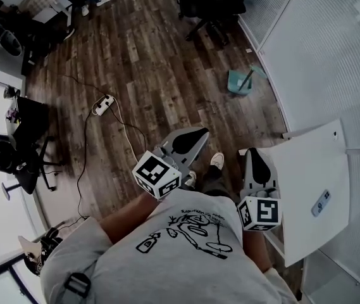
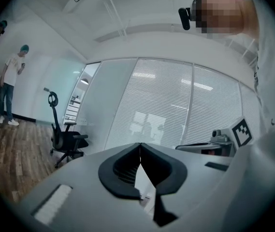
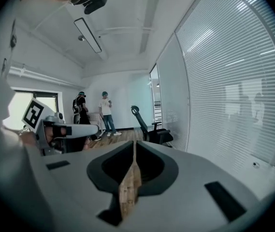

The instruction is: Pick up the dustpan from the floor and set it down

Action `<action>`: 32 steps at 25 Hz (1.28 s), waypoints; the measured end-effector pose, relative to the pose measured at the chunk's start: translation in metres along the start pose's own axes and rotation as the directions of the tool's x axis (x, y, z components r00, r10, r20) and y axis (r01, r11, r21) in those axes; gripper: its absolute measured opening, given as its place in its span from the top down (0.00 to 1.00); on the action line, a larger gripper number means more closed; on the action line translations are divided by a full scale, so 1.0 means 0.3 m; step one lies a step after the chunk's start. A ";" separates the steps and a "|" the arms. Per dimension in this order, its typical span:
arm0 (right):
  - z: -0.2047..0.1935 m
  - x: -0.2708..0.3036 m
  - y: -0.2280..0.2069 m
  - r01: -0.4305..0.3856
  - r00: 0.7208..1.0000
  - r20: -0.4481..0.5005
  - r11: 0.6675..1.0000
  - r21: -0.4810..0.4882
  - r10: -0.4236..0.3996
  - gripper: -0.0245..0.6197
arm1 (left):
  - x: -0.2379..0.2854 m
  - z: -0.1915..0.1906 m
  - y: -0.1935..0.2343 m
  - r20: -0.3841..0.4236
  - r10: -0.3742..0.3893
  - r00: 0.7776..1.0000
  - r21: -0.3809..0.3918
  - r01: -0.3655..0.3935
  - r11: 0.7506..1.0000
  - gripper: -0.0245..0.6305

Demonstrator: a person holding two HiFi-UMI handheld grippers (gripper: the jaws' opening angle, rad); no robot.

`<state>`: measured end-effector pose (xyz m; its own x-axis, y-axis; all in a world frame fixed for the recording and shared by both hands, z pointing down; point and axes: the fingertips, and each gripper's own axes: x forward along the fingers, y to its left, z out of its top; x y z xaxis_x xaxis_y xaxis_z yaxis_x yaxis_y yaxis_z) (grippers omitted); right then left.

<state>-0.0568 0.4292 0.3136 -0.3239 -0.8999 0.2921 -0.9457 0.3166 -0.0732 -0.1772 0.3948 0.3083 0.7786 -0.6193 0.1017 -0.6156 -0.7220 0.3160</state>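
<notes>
The teal dustpan [image 1: 240, 81] lies on the wooden floor by the glass wall, its dark handle leaning up to the right. It shows only in the head view. My left gripper [image 1: 195, 133] is held at chest height, pointing toward it from well short, jaws shut and empty [image 2: 139, 145]. My right gripper [image 1: 254, 152] hangs beside it on the right, also shut with nothing between its fingers [image 3: 134, 143]. Both are far above and apart from the dustpan.
A black office chair [image 1: 208, 5] stands beyond the dustpan. A white power strip [image 1: 102, 104] with a trailing cable lies on the floor at left. A white tabletop [image 1: 312, 189] is at my right. Two people [image 3: 106, 112] stand at the far end.
</notes>
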 end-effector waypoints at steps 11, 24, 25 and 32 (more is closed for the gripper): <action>0.065 0.085 -0.310 0.013 1.000 0.015 1.000 -0.004 -0.013 0.94 | 0.354 0.052 -0.055 0.015 -0.035 0.999 0.001 0.035 0.999 0.96; 0.081 0.121 -0.575 0.014 1.000 0.018 1.000 -0.013 -0.013 0.94 | 0.626 0.051 -0.091 0.019 -0.035 0.999 0.005 0.035 0.999 0.96; 0.075 0.130 -0.585 0.012 1.000 0.014 1.000 -0.010 -0.012 0.94 | 0.638 0.051 -0.090 0.019 -0.035 0.999 0.006 0.035 0.999 0.96; 0.099 0.221 -0.615 -0.018 1.000 0.002 1.000 -0.009 0.018 0.94 | 0.711 0.074 -0.025 0.011 -0.017 1.000 0.000 0.017 1.000 0.96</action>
<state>0.0955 0.3021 0.3181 -0.3411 -0.8947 0.2885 -0.9394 0.3356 -0.0700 -0.0092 0.2611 0.3066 0.7874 -0.6104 0.0860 -0.6024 -0.7324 0.3174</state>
